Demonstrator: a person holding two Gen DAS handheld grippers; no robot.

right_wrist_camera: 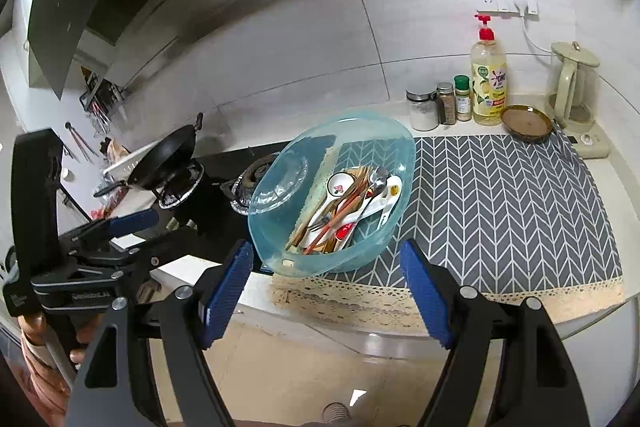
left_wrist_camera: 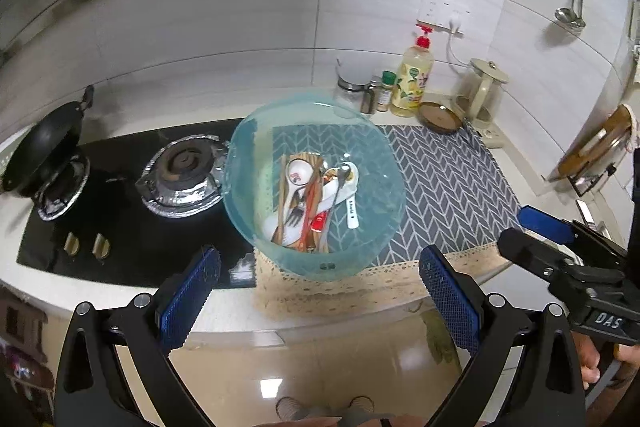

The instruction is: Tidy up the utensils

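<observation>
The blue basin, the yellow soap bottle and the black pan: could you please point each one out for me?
Blue basin (right_wrist_camera: 276,261): right wrist view, on its near rim.
Yellow soap bottle (right_wrist_camera: 489,83): right wrist view, on its label.
Black pan (left_wrist_camera: 44,143): left wrist view, inside its bowl.

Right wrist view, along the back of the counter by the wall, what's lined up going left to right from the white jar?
White-filled jar → dark spice jar → green-capped spice bottle → yellow dish soap bottle → brown dish → cream kettle.
</observation>
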